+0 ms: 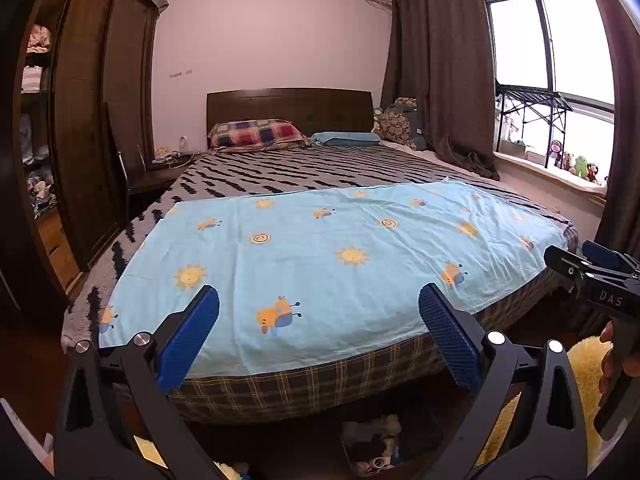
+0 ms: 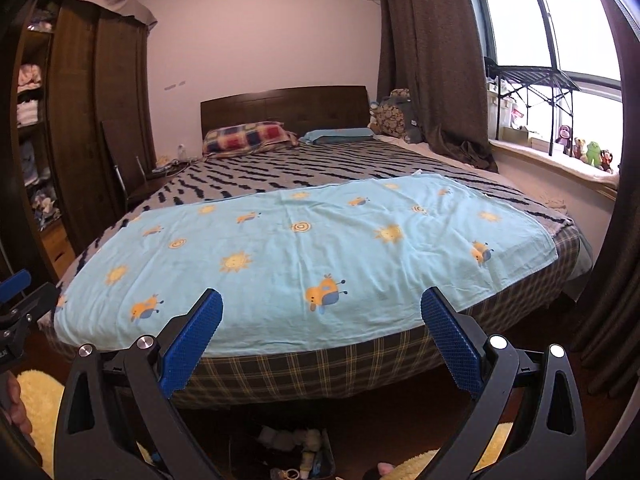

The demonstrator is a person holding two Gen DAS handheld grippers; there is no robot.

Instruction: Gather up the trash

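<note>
A bed (image 1: pixel 320 184) is seen ahead, covered at the foot by a light blue sheet (image 1: pixel 320 256) printed with suns, over a striped blanket (image 1: pixel 304 168). A checked pillow (image 1: pixel 256 134) is laid at 12 o'clock against the headboard (image 1: pixel 288 106). A wardrobe (image 1: pixel 88 120) is seen at 9 o'clock, curtains (image 1: pixel 440 60) and a window (image 1: pixel 560 40) at 2 o'clock. The left hand-held gripper (image 1: pixel 319 312) and the right hand-held gripper (image 2: pixel 322 314) are both held wide, nothing between the fingers. At 6 o'clock, on the floor below the bed's foot, a small container (image 2: pixel 320 456) of mixed scraps is seen; what they are cannot be told
</note>
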